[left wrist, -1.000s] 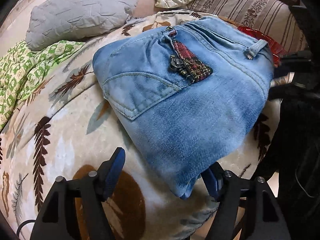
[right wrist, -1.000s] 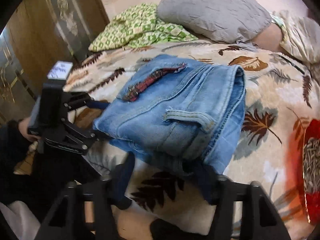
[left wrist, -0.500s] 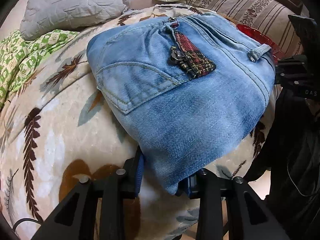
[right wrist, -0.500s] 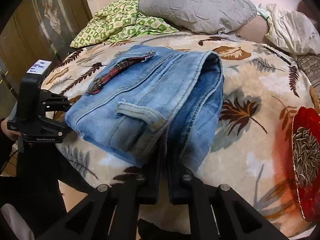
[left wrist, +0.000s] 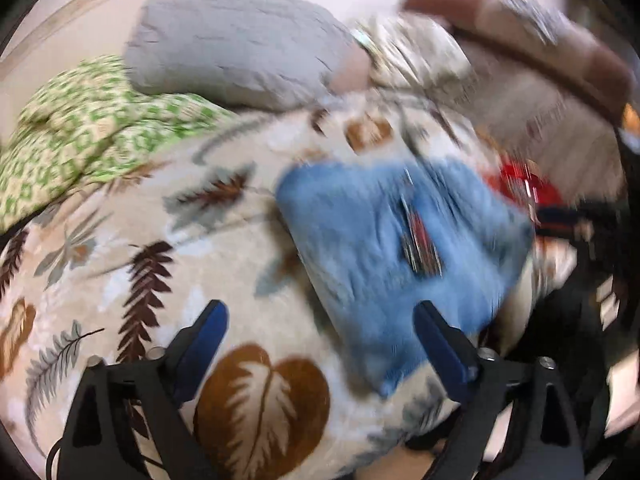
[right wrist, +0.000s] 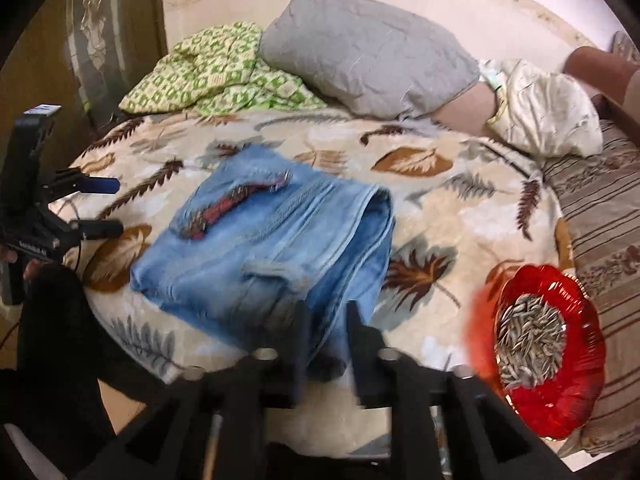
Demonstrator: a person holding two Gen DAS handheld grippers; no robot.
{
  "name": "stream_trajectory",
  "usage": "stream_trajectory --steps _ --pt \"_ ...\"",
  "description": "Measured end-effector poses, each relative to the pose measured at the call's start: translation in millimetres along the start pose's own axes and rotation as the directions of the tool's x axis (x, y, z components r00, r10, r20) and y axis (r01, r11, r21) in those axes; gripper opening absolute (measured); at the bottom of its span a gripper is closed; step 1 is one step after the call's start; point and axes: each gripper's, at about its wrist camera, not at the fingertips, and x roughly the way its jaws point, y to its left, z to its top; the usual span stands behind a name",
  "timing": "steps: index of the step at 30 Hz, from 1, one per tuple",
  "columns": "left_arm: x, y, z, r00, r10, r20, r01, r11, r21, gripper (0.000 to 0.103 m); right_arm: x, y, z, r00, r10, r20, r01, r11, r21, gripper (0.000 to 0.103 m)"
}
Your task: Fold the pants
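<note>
Folded jeans [right wrist: 276,248] on bed blanket [right wrist: 460,208], centre.
Left gripper [left wrist: 320,332] fingers spread wide, opening, nothing between them. Right gripper [right wrist: 326,330] fingers parting at jeans' 6 o'clock edge, denim between them, not pinched. Red seed bowl [right wrist: 568,400] at 4 o'clock.

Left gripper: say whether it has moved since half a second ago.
Yes. The left gripper has backed off the folded jeans toward the blanket's near edge, jaws opening, empty.

A bed [right wrist: 460,216] under a leaf-print blanket fills the room; grey pillow [right wrist: 368,56] and green quilt [right wrist: 216,76] lie far, a wooden wardrobe [right wrist: 100,32] stands far left
</note>
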Motion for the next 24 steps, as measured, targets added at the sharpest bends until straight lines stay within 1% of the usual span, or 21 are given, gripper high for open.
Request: stream_trajectory --steps 1,2,3,5,6,8,10,12,13,14,15,16,17,19,21,22,24 --pt "-2 3 4 0.999 0.021 0.024 -0.020 0.999 -0.041 0.103 -2 0 4 1.000 -0.015 0.018 0.015 1.000 0.016 0.084" --pt "-4 5 8 0.998 0.042 0.043 -0.039 0.997 -0.072 0.103 -6 -3 9 0.998 -0.036 0.050 0.034 0.998 0.049 0.095" --pt "-5 6 12 0.996 0.070 0.058 -0.064 0.993 -0.097 0.103 -10 -5 13 0.996 -0.040 0.080 0.034 0.996 0.077 0.102" --pt "-10 5 20 0.983 0.149 0.104 -0.134 0.980 -0.144 0.103 -18 -9 25 0.992 -0.041 0.118 0.024 0.990 0.141 0.102" --pt "-16 3 24 0.973 0.191 0.131 -0.167 0.971 -0.171 0.103 -21 -9 31 0.991 -0.045 0.126 0.024 0.987 0.161 0.102" --pt "-30 2 32 0.950 0.265 0.162 -0.226 0.948 -0.223 0.103 -34 -7 44 0.983 -0.067 0.169 0.031 0.978 0.206 0.102" --pt "-52 -2 39 0.925 0.314 0.213 -0.257 0.931 -0.260 0.103 -50 -1 55 0.973 -0.105 0.207 0.058 0.973 0.221 0.102" --pt "-73 -9 43 0.898 0.359 0.254 -0.289 0.917 -0.274 0.103 -70 9 66 0.954 -0.158 0.253 0.100 0.969 0.227 0.102" --pt "-82 -13 42 0.887 0.374 0.269 -0.302 0.913 -0.275 0.103 -79 16 69 0.944 -0.186 0.272 0.126 0.967 0.223 0.103" --pt "-89 -16 41 0.880 0.383 0.281 -0.308 0.910 -0.277 0.103 -88 23 71 0.933 -0.218 0.288 0.157 0.963 0.219 0.103" --pt "-95 -20 38 0.879 0.384 0.284 -0.308 0.910 -0.279 0.103 -95 30 71 0.923 -0.241 0.299 0.180 0.959 0.219 0.103" --pt "-97 -23 33 0.885 0.371 0.280 -0.297 0.915 -0.274 0.103 -99 36 68 0.918 -0.255 0.303 0.192 0.956 0.224 0.103" --pt "-98 -25 29 0.894 0.353 0.275 -0.282 0.922 -0.267 0.103 -100 41 66 0.919 -0.256 0.300 0.192 0.955 0.227 0.103" --pt "-95 -28 16 0.913 0.317 0.256 -0.254 0.934 -0.253 0.103 -99 52 56 0.934 -0.230 0.274 0.169 0.959 0.229 0.103" --pt "-87 -31 2 0.928 0.303 0.217 -0.247 0.936 -0.252 0.103 -93 61 39 0.950 -0.212 0.229 0.154 0.956 0.250 0.103" --pt "-83 -32 -5 0.934 0.300 0.196 -0.247 0.936 -0.252 0.103 -90 62 33 0.954 -0.207 0.215 0.149 0.955 0.257 0.103" --pt "-74 -36 -19 0.941 0.298 0.160 -0.254 0.936 -0.245 0.103 -81 67 11 0.961 -0.222 0.166 0.168 0.942 0.290 0.103"
